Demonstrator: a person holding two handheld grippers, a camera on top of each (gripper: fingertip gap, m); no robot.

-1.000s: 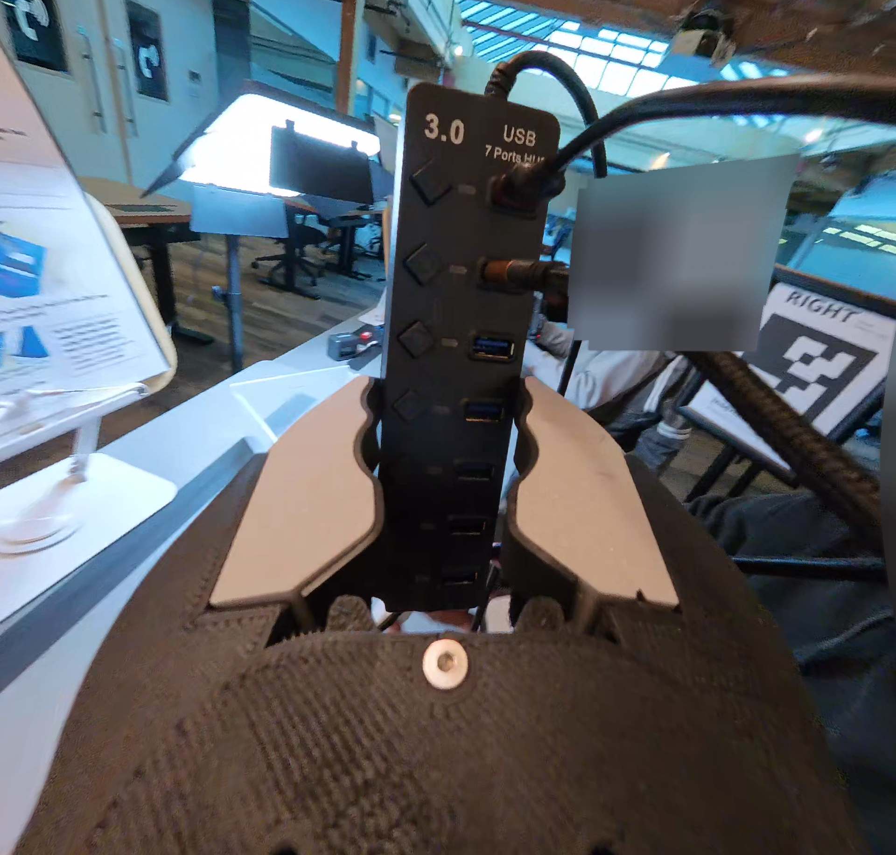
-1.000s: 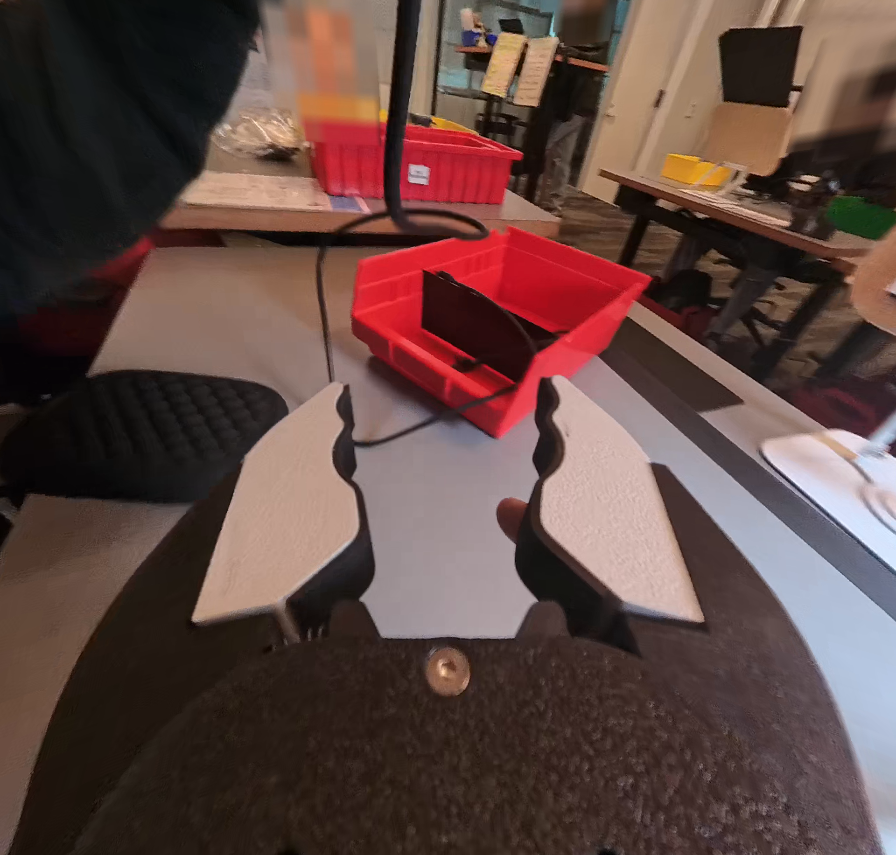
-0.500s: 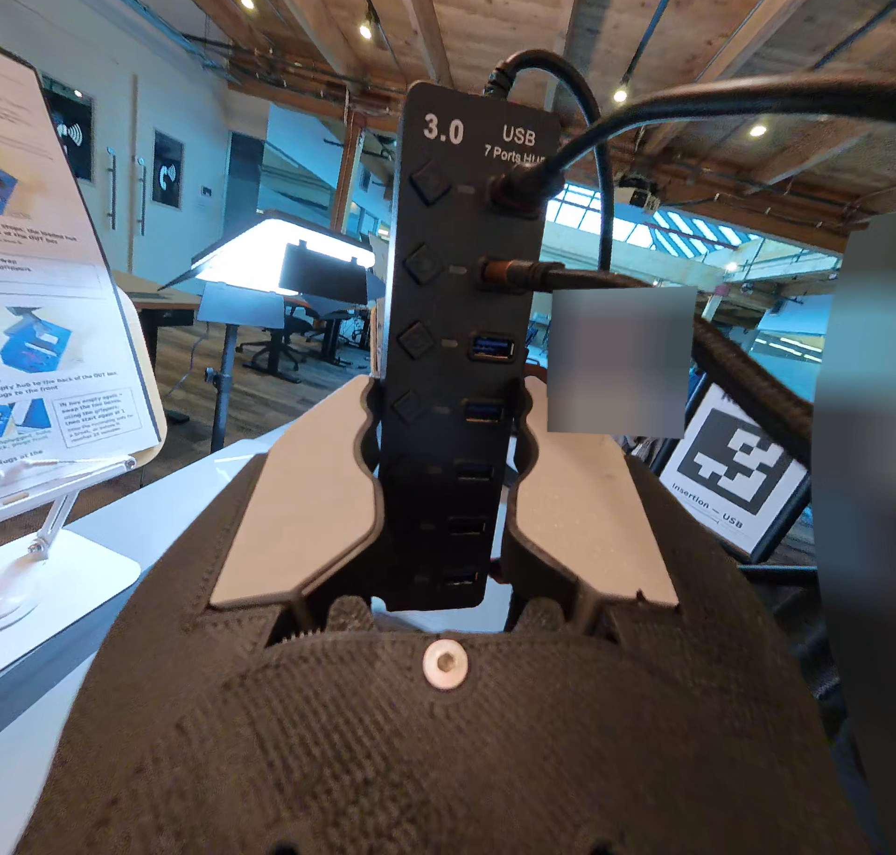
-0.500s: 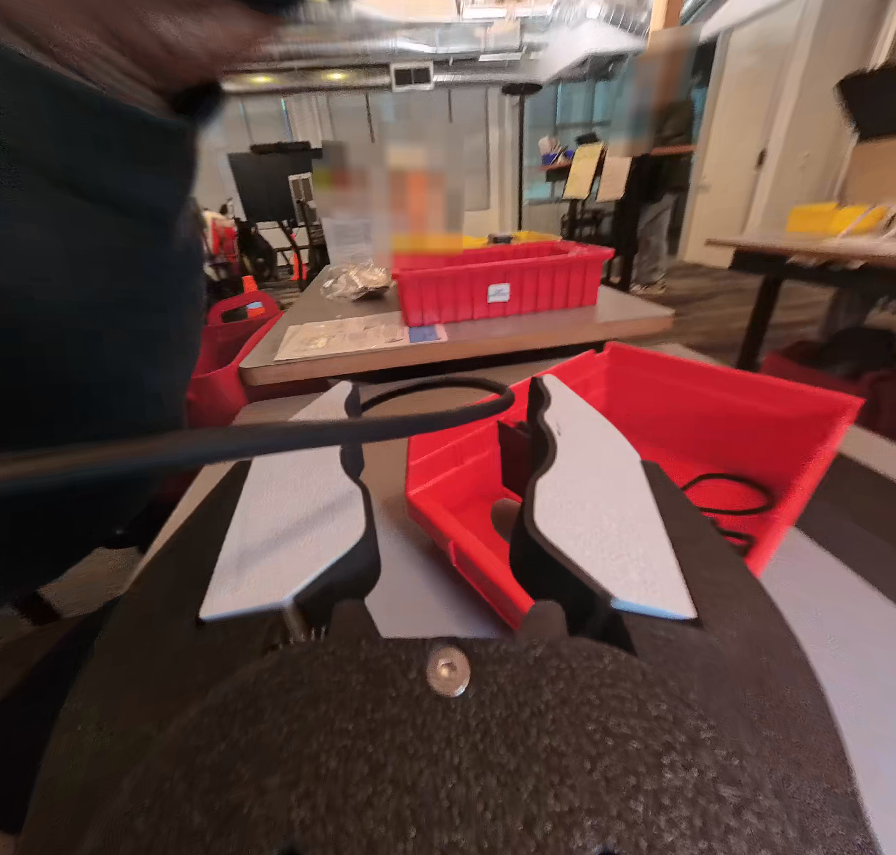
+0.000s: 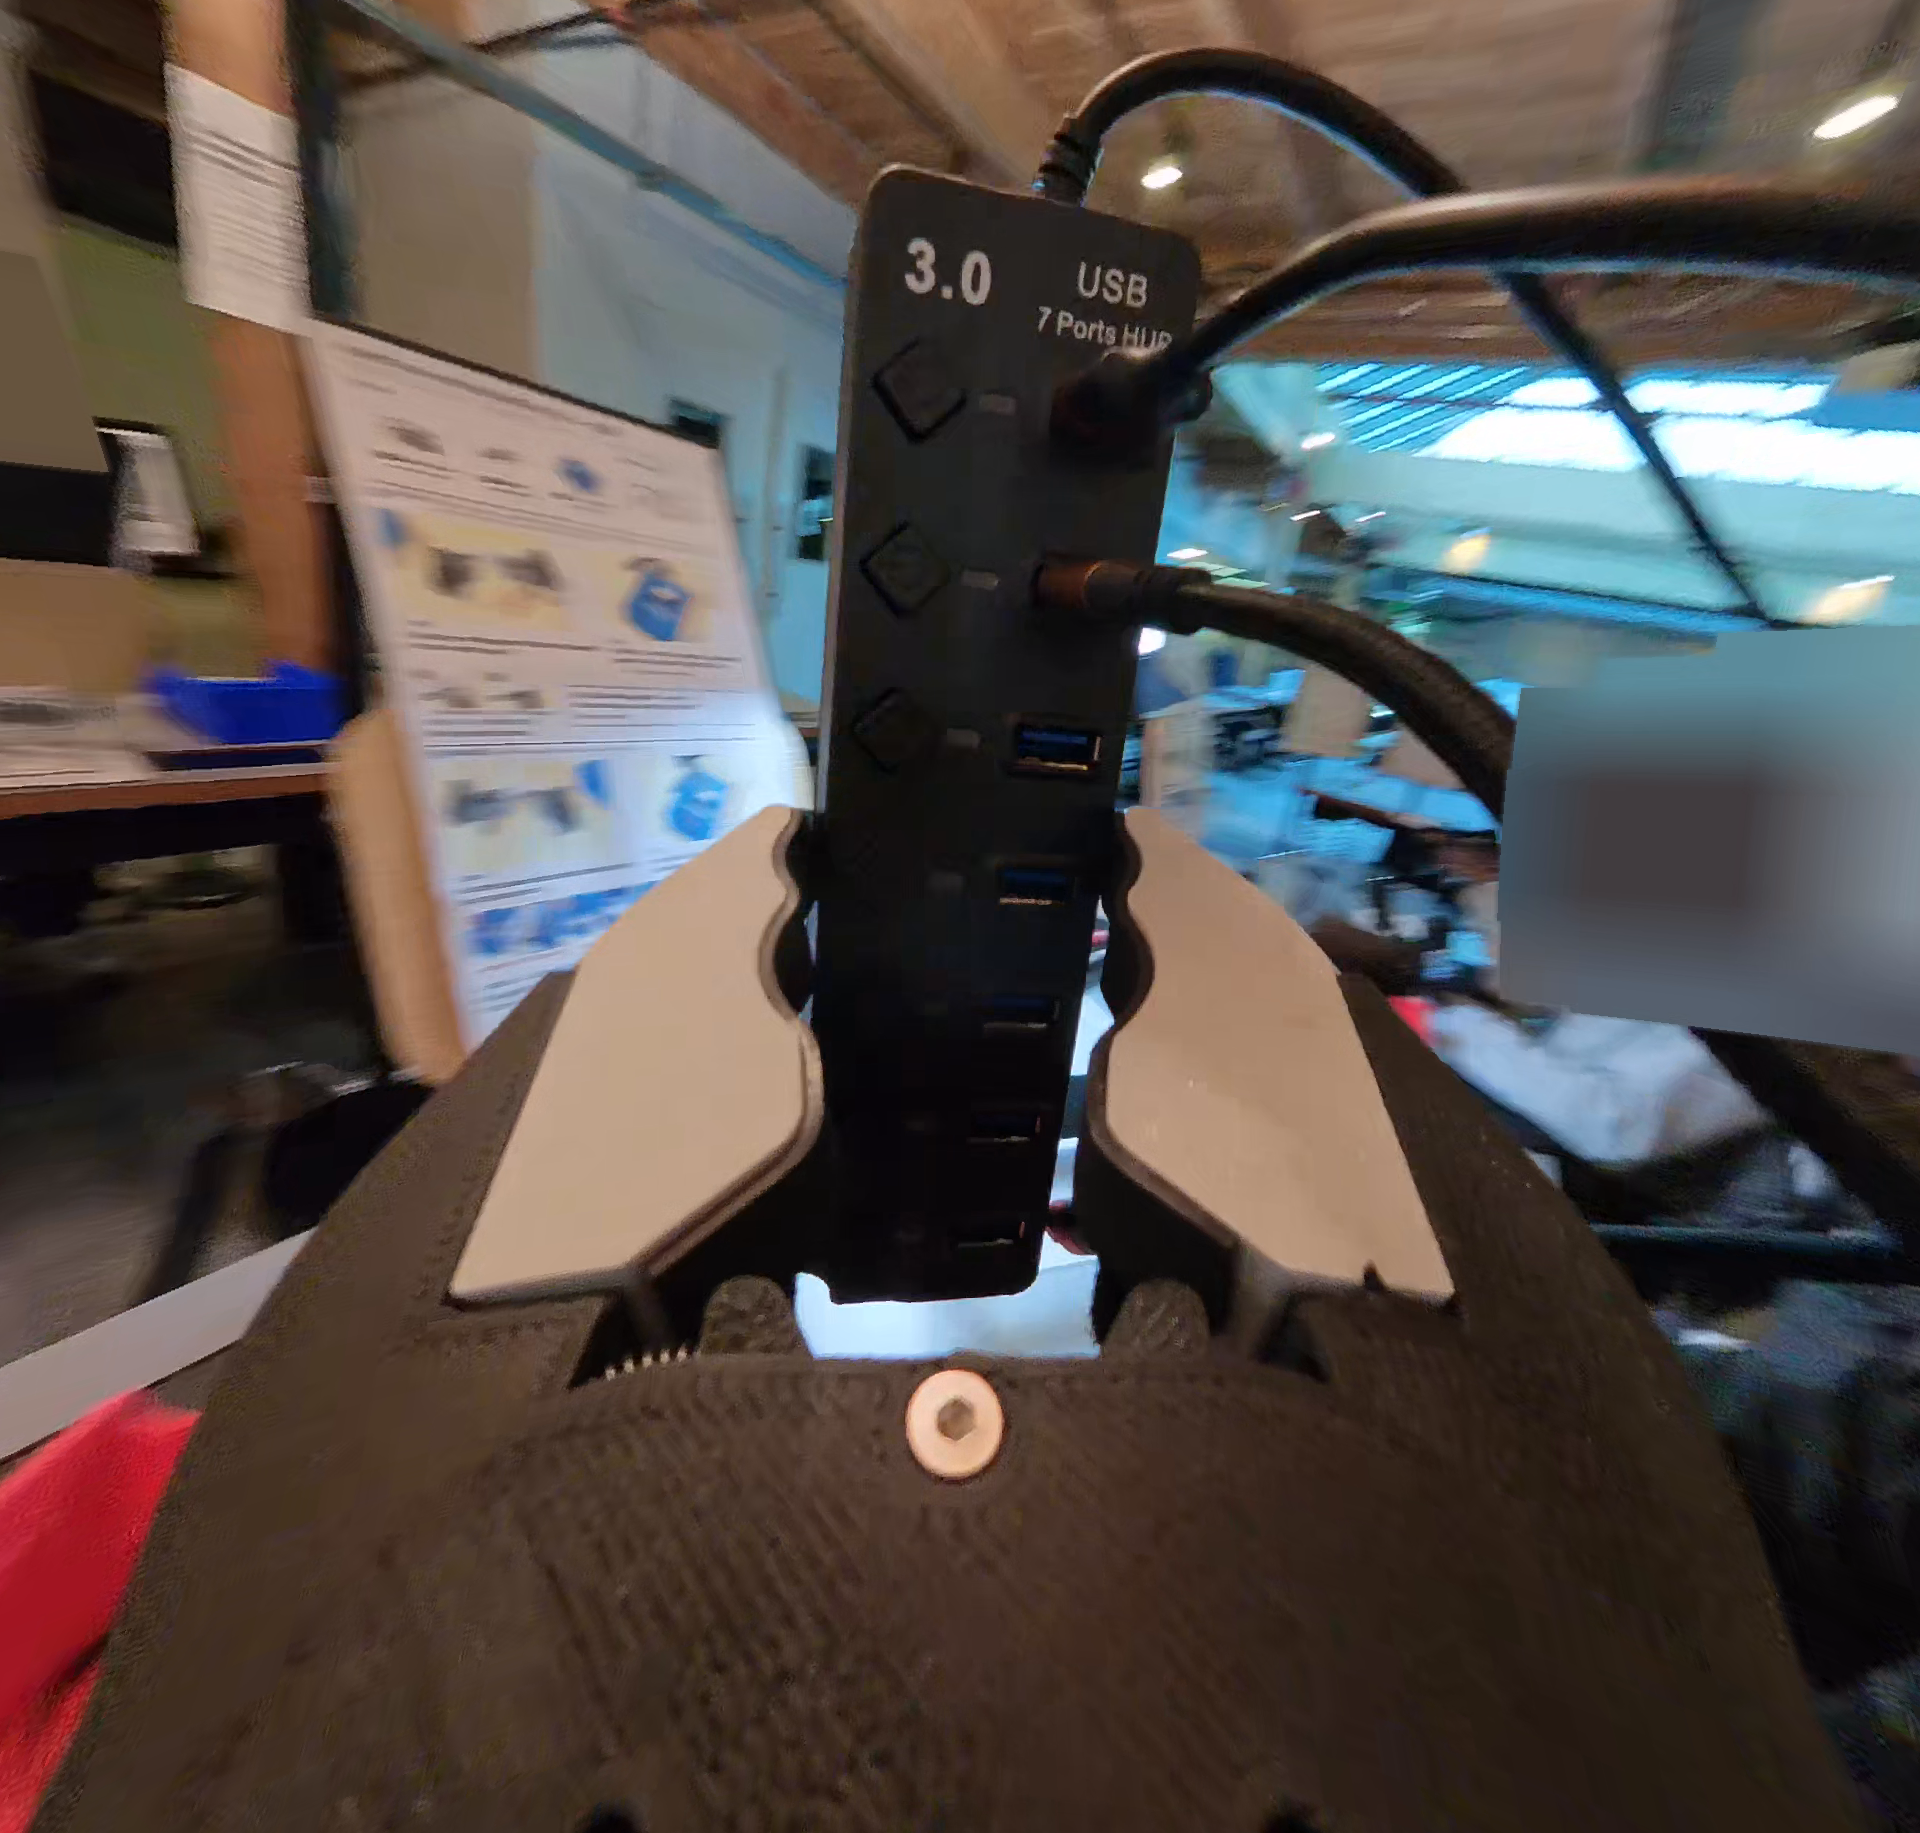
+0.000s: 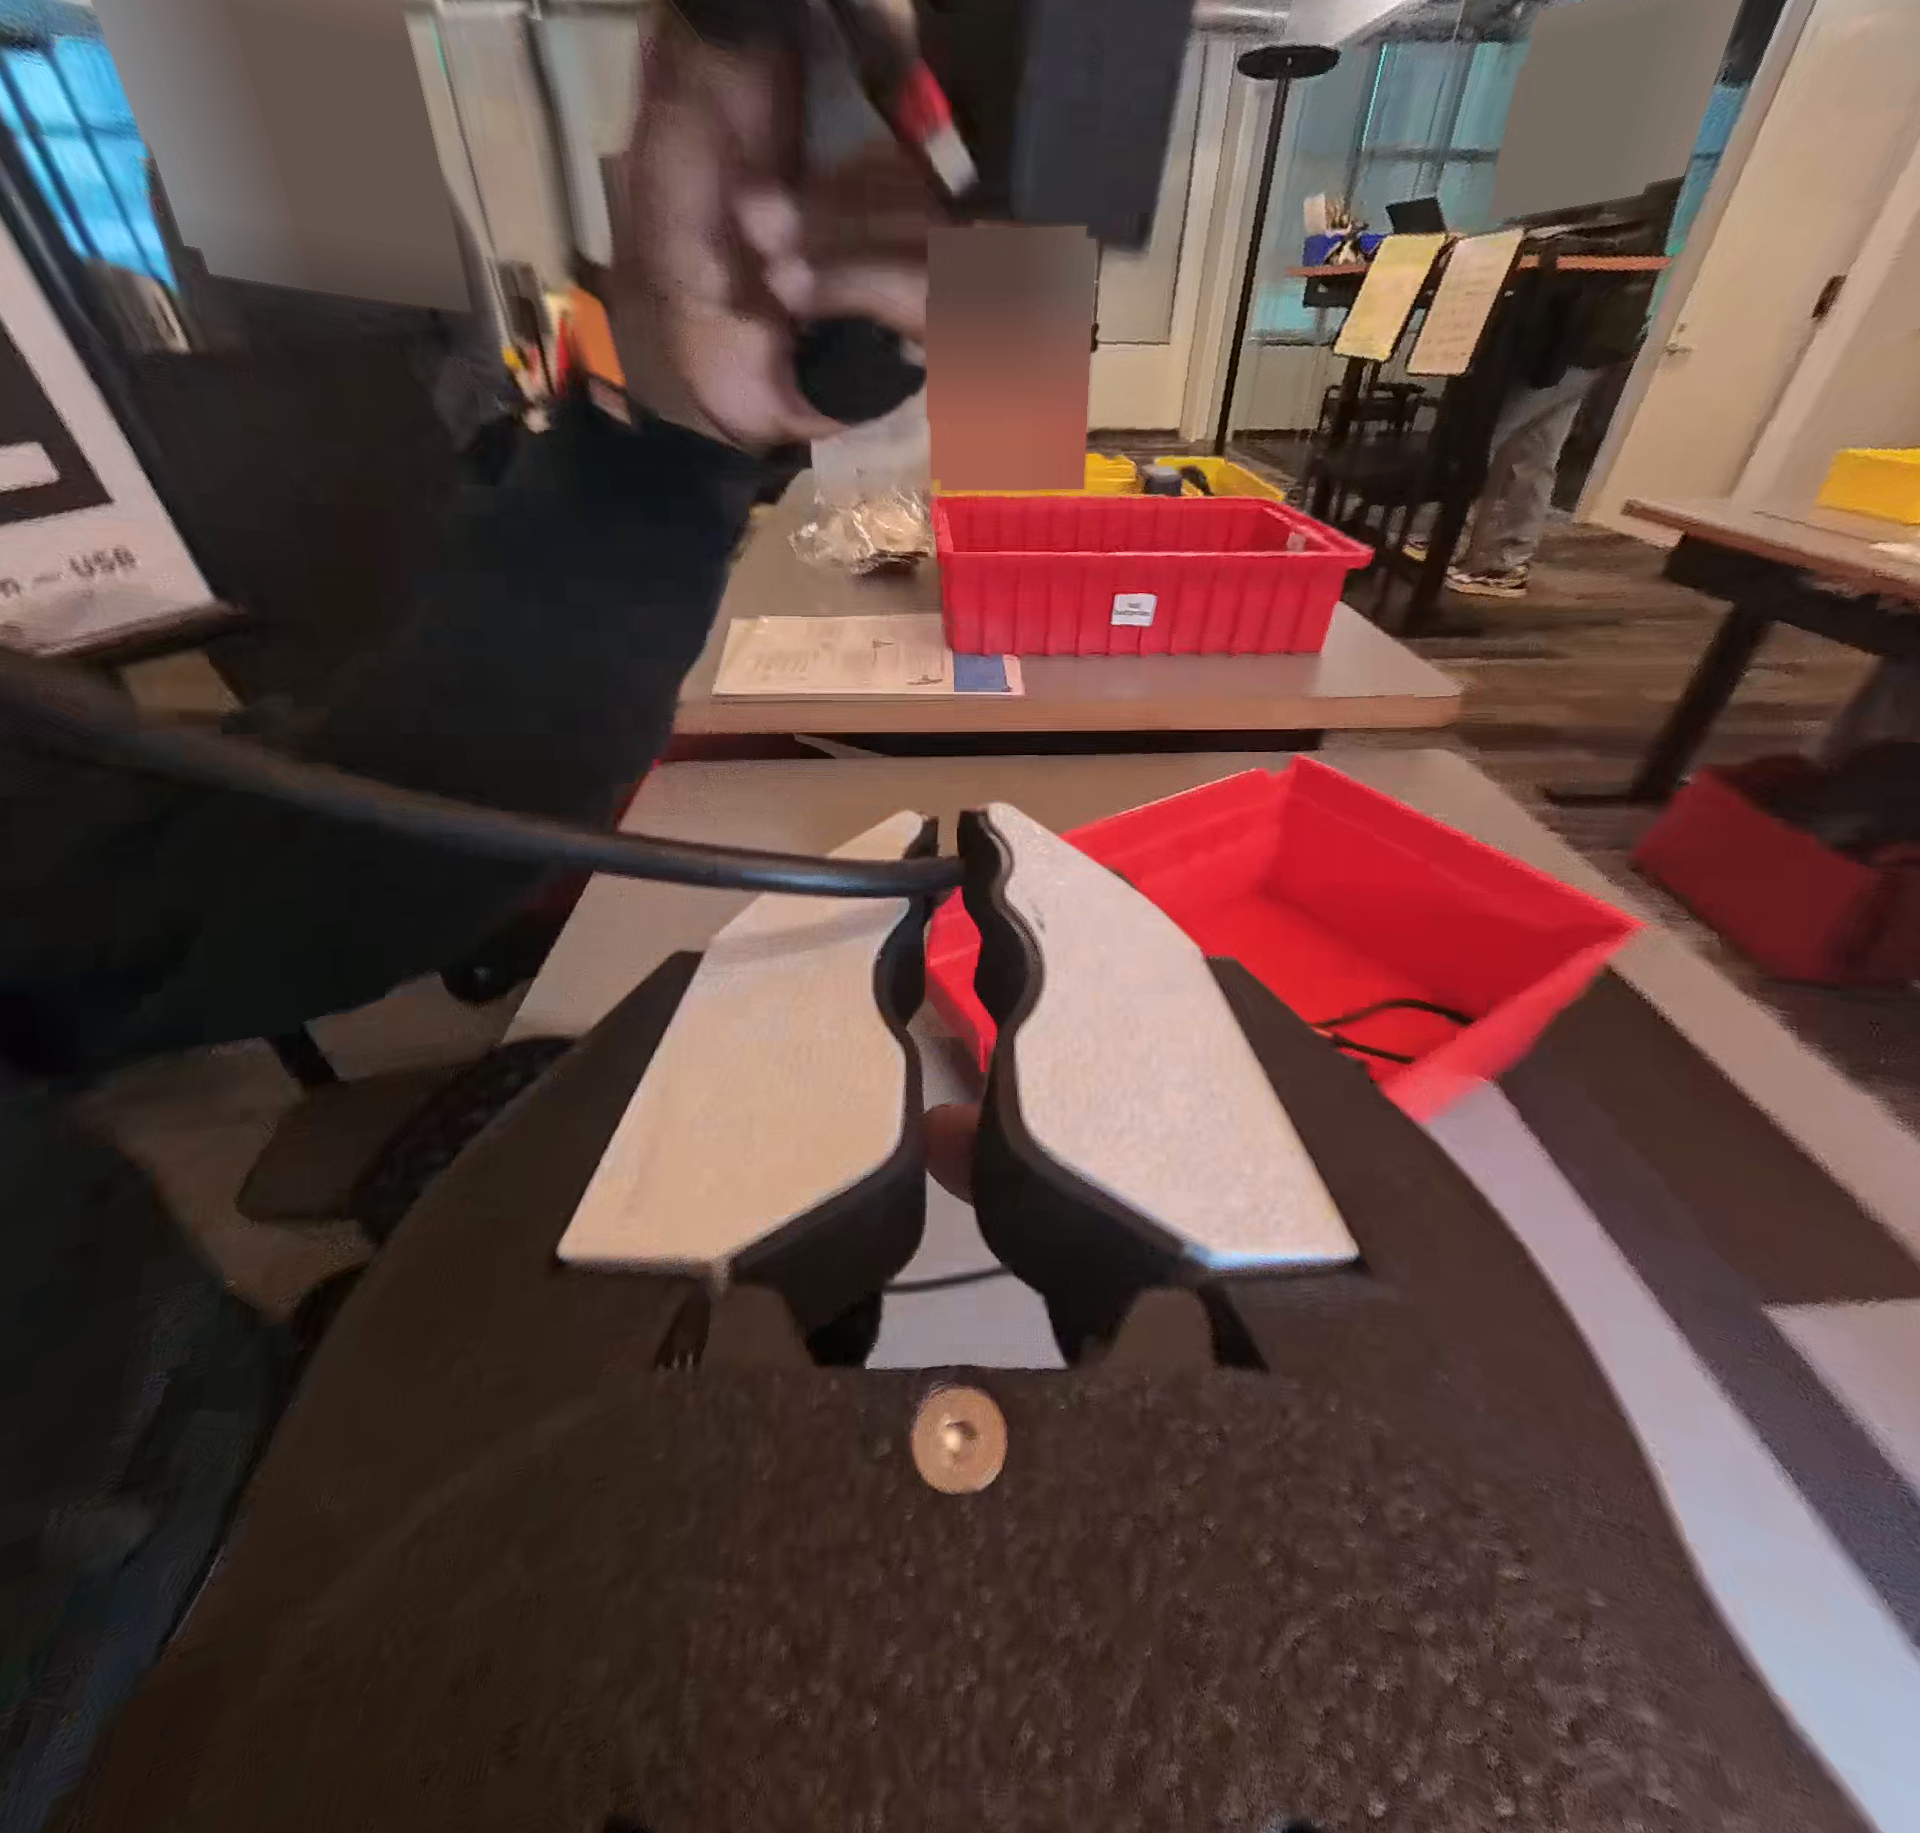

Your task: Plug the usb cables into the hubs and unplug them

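The left gripper [image 5: 956, 962] clamps the lower half of the black USB hub [image 5: 997, 661], held upright between its fingers. Two cables occupy the upper ports: a smooth black cable [image 5: 1455, 235] and, below it, a braided cable [image 5: 1382, 682]. The right gripper [image 6: 948, 874] is pressed nearly together, pinching a black cable [image 6: 468, 827] at its fingertips. Just beyond lies a red bin [image 6: 1340, 910].

Left gripper [image 5: 961, 962] clamped, right gripper [image 6: 948, 853] pinched.
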